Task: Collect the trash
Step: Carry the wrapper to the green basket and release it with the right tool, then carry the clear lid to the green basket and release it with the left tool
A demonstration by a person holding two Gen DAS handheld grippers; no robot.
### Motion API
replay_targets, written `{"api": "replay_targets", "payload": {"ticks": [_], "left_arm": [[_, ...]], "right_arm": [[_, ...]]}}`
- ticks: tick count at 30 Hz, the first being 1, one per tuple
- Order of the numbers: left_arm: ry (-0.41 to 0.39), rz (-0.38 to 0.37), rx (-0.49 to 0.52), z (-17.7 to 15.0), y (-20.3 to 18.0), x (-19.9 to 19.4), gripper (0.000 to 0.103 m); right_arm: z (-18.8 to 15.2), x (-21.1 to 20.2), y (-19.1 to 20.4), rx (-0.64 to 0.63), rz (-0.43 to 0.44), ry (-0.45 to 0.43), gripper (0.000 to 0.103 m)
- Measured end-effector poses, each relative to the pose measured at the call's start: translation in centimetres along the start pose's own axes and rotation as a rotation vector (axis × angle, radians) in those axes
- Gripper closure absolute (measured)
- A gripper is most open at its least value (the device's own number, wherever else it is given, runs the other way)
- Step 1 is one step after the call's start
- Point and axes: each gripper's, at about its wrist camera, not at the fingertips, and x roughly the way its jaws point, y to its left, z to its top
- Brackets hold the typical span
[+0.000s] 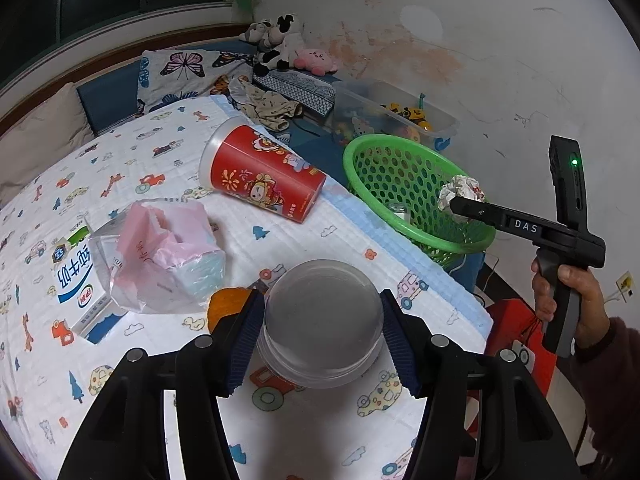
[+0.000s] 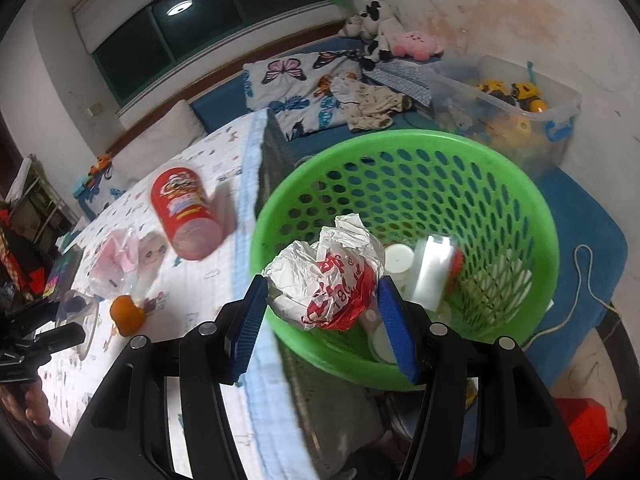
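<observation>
The green basket (image 2: 404, 148) is sitting just off the bed's edge. Beside it on the quilt, a red cup (image 1: 264, 172) is lying. The left gripper (image 1: 322, 320) is pinching a clear cup (image 1: 322, 312); the right gripper (image 2: 322, 304) is clamping crumpled paper (image 2: 320, 276) over the basket.

both wrist views downward, basket (image 1: 416, 196) shared

green perforated plastic basket (image 2: 404, 148); red-and-white crumpled paper ball (image 2: 326, 276); red cylindrical cup (image 1: 264, 172) with cartoon print; white vehicle-patterned bedsheet (image 1: 160, 152).
</observation>
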Motion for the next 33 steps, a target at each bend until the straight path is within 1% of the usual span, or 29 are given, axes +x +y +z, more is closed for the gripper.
{"api": "replay_targets", "payload": {"ticks": [13, 24, 30, 33], "left_arm": [[0.001, -0.011, 0.021, 0.8, -1.0, 0.5, 0.046], [0.005, -0.02, 0.037, 1.1, -1.6, 1.0, 0.046], [0.005, -0.023, 0.038, 1.2, -1.8, 1.0, 0.046], [0.005, -0.029, 0.044, 1.6, -2.2, 1.3, 0.046]], "right_arm": [[0.1, 0.2, -2.2, 0.024, -0.053, 0.01, 0.044], [0.1, -0.3, -2.9, 0.038, -0.061, -0.003, 0.044], [0.1, -1.1, -2.7, 0.029, -0.062, -0.018, 0.04], [0.0, -1.6, -2.7, 0.026, -0.064, -0.026, 0.036]]}}
